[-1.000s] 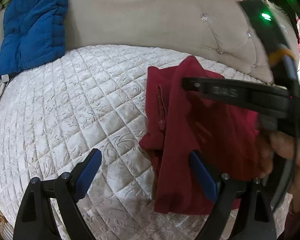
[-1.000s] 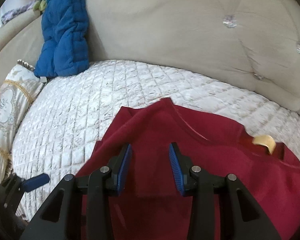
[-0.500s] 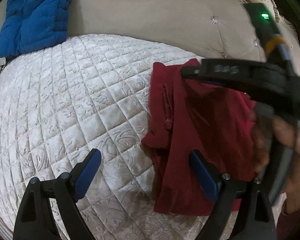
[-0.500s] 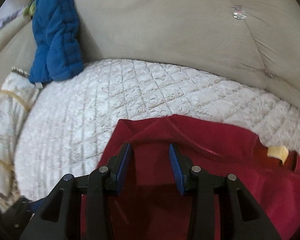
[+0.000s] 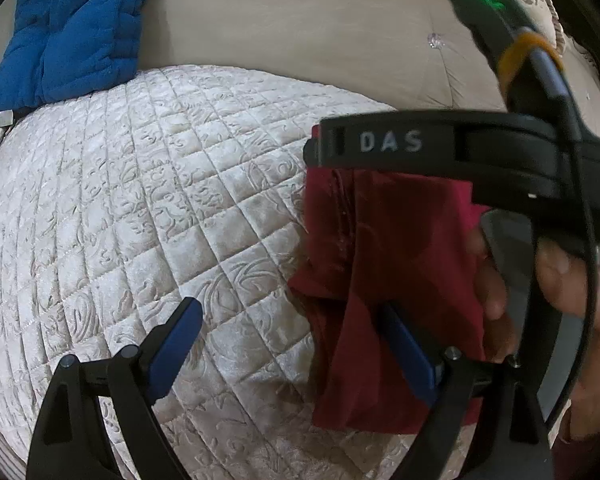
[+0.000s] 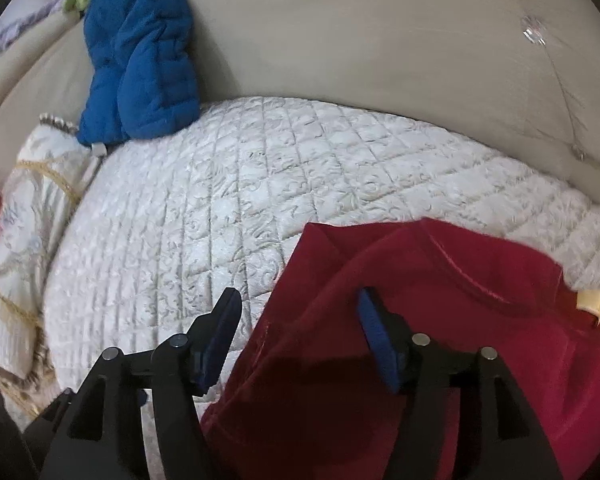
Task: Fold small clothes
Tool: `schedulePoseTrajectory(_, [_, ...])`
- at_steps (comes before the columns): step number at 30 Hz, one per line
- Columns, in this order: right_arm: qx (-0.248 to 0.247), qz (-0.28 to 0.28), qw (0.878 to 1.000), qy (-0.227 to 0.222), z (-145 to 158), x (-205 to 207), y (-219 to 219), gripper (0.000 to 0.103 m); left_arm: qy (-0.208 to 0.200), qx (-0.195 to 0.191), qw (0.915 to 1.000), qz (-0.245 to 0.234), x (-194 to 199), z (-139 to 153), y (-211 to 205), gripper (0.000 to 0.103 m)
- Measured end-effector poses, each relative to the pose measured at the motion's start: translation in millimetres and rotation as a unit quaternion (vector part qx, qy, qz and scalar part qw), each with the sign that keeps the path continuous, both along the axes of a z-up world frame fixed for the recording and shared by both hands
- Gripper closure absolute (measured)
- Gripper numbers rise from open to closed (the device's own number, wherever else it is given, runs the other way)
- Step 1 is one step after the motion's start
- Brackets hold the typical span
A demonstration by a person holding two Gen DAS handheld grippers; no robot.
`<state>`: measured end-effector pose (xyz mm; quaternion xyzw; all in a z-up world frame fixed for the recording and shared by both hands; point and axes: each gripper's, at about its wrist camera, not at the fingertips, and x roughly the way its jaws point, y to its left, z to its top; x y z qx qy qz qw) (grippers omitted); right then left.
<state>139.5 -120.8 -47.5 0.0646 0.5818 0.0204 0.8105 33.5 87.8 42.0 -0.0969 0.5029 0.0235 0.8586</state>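
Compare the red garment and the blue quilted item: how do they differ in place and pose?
The red garment lies flat and folded on the quilted cover, close under the grippers; the blue quilted item leans bunched against the beige backrest, far back. The red fabric looks smooth, the blue one puffy. Both are cloth.

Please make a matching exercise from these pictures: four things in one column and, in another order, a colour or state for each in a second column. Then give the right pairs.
Things
1. garment
2. cushion
3. cover
4. left gripper

Colour or state
A. blue, leaning on the sofa back
B. open, one finger over the dark red cloth
C. dark red, lying on the quilt
D. pale, quilted in squares

Pairs: 1-C, 2-A, 3-D, 4-B
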Motion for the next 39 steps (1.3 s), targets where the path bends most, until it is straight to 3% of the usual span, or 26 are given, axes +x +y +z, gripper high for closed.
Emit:
schedulePoseTrajectory(10, [-0.061, 0.03, 0.998, 0.014, -13, 7, 14, 0.057, 0.002, 0.004, 1.0, 0.002, 2, -3, 1, 0.008])
schedulePoseTrajectory(20, [-0.072, 0.025, 0.997, 0.003, -17, 5, 16, 0.055, 0.003, 0.007, 1.0, 0.002, 3, -5, 1, 0.008])
schedulePoseTrajectory(24, [-0.103, 0.03, 0.994, 0.002, -17, 2, 19, 0.071, 0.003, 0.008, 1.0, 0.002, 4, -6, 1, 0.007])
schedulePoseTrajectory(39, [-0.063, 0.014, 0.998, -0.017, -9, -5, 4, 0.085, 0.004, 0.006, 1.0, 0.002, 4, -7, 1, 0.006])
